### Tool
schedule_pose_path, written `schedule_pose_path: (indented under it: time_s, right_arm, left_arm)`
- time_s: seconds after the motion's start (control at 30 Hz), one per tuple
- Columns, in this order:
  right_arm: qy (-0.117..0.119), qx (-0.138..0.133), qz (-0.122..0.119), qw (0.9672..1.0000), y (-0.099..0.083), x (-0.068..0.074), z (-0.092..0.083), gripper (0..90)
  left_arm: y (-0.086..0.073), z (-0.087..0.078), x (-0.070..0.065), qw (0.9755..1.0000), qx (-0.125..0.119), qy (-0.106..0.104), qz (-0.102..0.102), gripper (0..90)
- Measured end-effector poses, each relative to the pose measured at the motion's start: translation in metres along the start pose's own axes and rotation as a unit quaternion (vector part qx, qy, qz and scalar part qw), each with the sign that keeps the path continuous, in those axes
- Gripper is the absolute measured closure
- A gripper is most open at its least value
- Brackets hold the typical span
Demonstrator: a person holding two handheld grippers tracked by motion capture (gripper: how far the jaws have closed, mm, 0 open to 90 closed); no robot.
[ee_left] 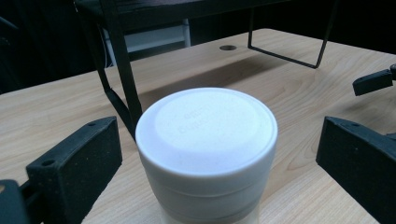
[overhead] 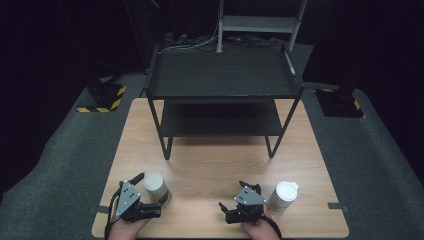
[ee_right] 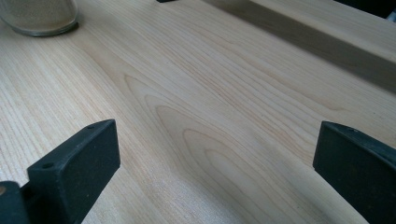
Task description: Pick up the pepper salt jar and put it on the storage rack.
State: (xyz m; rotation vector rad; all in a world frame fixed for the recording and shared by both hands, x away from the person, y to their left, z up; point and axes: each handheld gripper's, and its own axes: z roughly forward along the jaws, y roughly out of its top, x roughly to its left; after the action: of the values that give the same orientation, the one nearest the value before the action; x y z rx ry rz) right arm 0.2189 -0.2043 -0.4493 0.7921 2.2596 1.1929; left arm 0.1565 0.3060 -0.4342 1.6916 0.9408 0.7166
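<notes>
The left gripper [overhead: 150, 189] sits near the front left corner of the tabletop [overhead: 215, 165], held by the person's left hand [overhead: 125, 227] at the front edge, with its jaws spread wide on either side of a white-lidded jar [overhead: 155, 187]. In the left gripper view the jar [ee_left: 208, 154] stands upright between the two black jaws, with a clear gap to each, so nothing is clamped; its round white lid [ee_left: 205, 128] carries faint raised lettering too blurred to read. The right gripper [overhead: 239, 195] lies near the front edge, right of the middle, in the person's right hand [overhead: 259, 229], and its jaws are likewise wide apart with nothing between them: the right gripper view shows bare wood grain between the jaws. A second white-lidded container [overhead: 283, 197] stands upright just beside the right gripper, toward the right edge of the tabletop, apart from the jaws. At the top left corner of the right gripper view the base of a clear jar [ee_right: 39, 16] with pale, grainy contents rests on the wood. A black two-tier metal rack [overhead: 222, 100] stands across the back half of the tabletop, its legs on the wood; one of its legs [ee_left: 122, 74] rises just behind the jar in the left gripper view.
</notes>
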Motion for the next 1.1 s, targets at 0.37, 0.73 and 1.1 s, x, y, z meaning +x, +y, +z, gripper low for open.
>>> schedule_pose_path:
  time_s: [0.37, 0.73, 1.1]
  right_arm:
    - [-0.001, -0.001, -0.003, 1.0000, 0.000, 0.001, 0.000, 0.0]
    - [-0.001, -0.001, -0.004, 1.0000, 0.000, 0.001, 0.000, 0.0]
    - [-0.001, 0.000, -0.004, 1.0000, 0.000, 0.001, 0.000, 0.0]
  left_arm:
    - [-0.011, 0.005, 0.007, 0.9998, 0.002, 0.003, -0.021, 5.4]
    - [-0.015, 0.004, 0.013, 0.9998, 0.001, -0.012, -0.018, 24.3]
    - [-0.017, 0.005, 0.014, 0.9996, 0.000, -0.017, -0.022, 33.4]
